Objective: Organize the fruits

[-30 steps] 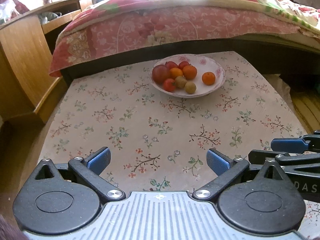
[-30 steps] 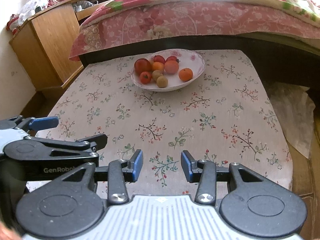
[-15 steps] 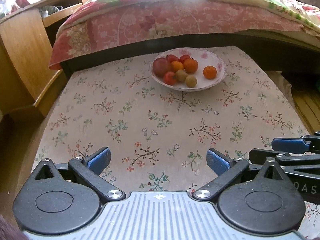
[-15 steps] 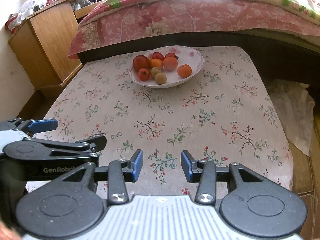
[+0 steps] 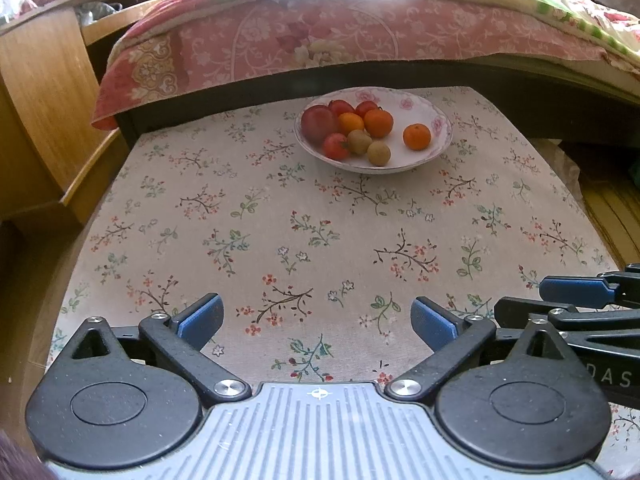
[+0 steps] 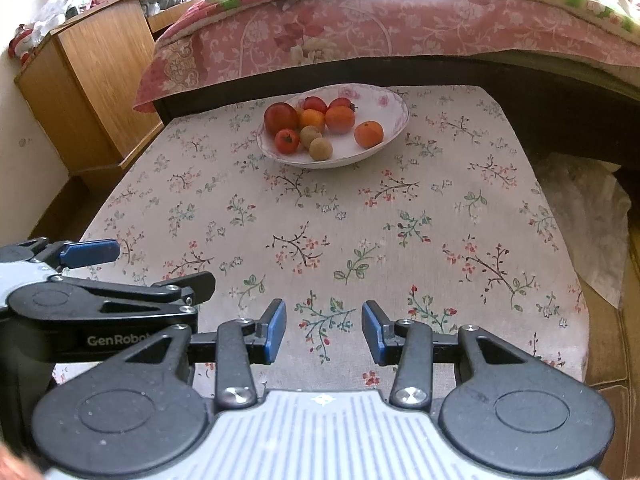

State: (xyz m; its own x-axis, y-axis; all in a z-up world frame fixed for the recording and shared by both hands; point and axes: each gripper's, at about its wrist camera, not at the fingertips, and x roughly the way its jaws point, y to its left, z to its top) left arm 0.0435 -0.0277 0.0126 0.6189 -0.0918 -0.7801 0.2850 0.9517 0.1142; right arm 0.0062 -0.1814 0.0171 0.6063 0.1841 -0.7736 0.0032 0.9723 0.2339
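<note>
A: Where's the fruit rn?

B: All in the bowl (image 5: 434, 120), far centre of the tabletop (image 5: 320, 232), just in front of the bed (image 5: 360, 32). Bowl's a shallow oval in both views, long axis running left-right; in the right wrist view its right end tips a bit toward the far side.

A: What's in it?

B: Big red fruit (image 5: 319, 123) at the left end, small red ones behind, a small tomato (image 5: 336, 146) in front. Orange fruit (image 5: 378, 123) mid-bowl, and a mandarin (image 5: 417, 137) off alone on the right, apart from the rest. Two tan round fruits (image 5: 379, 153) on the near side, touching each other. They're round, so no pointing direction I can tell.

A: Claws?

B: Left claw (image 5: 316, 320) spread wide, nothing btwn the blue pads, low over the near edge of the tabletop. Right claw (image 6: 324, 330) also apart but narrower, empty, just right of the left one. Both well short of the bowl.

A: Any diff vs a sec ago?

B: Claw gaps same. Bowl and fruit layout unchanged. Left view had tilted so the bowl sat higher at half a sec ago; now it's about back where it was. Right view barely shifts. Wooden cabinet (image 6: 92, 80) stays far left.
</note>
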